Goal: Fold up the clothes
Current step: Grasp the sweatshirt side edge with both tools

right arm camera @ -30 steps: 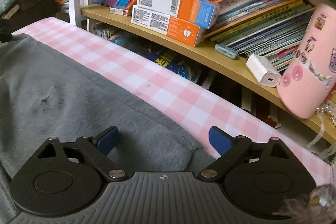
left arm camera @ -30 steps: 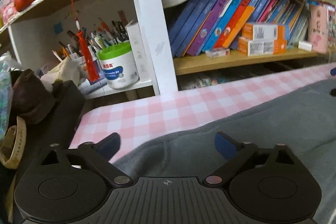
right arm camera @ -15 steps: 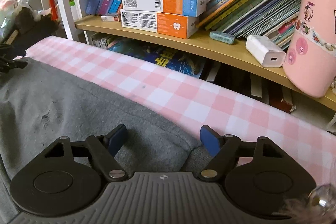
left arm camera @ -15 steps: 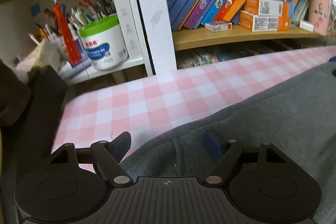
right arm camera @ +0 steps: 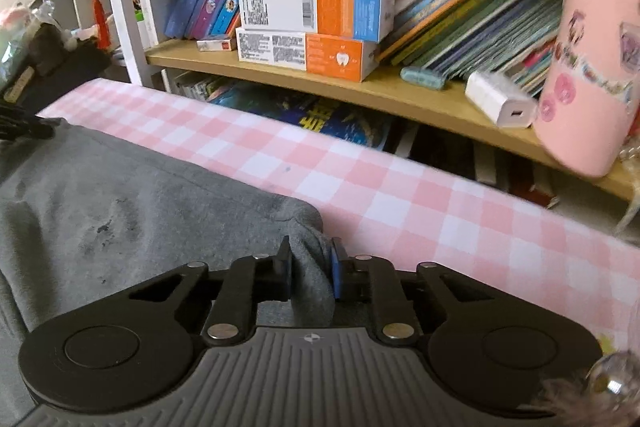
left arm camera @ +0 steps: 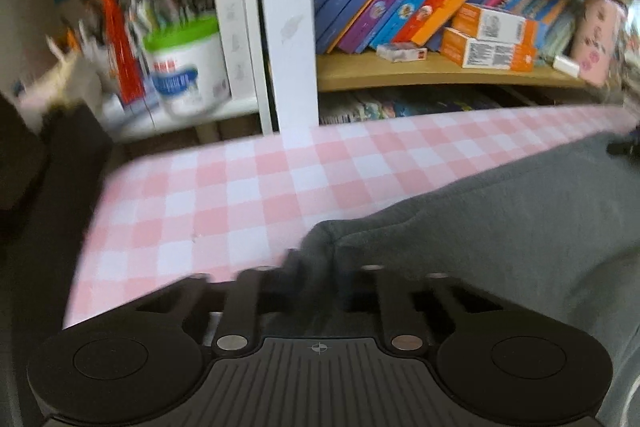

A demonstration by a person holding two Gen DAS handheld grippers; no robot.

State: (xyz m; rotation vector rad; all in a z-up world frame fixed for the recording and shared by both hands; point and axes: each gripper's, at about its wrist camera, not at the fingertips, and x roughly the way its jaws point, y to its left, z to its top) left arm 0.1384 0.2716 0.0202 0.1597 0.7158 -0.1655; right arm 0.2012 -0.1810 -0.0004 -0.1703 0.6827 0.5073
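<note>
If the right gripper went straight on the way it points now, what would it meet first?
The right gripper is closing on a corner of the grey garment, so cloth is already between its jaws. Just beyond lies the pink checked cloth, probably met next. The bookshelf looks farther off, though depth is unclear.

Beyond the grey garment [right arm camera: 120,211], a bare strip of checked desk [right arm camera: 420,195] runs along the far edge, free for passing. Directly behind it the bookshelf [right arm camera: 360,91] closes the way, with stacked boxes [right arm camera: 312,35], a white charger [right arm camera: 500,103] and a pink cup [right arm camera: 588,67].
</note>
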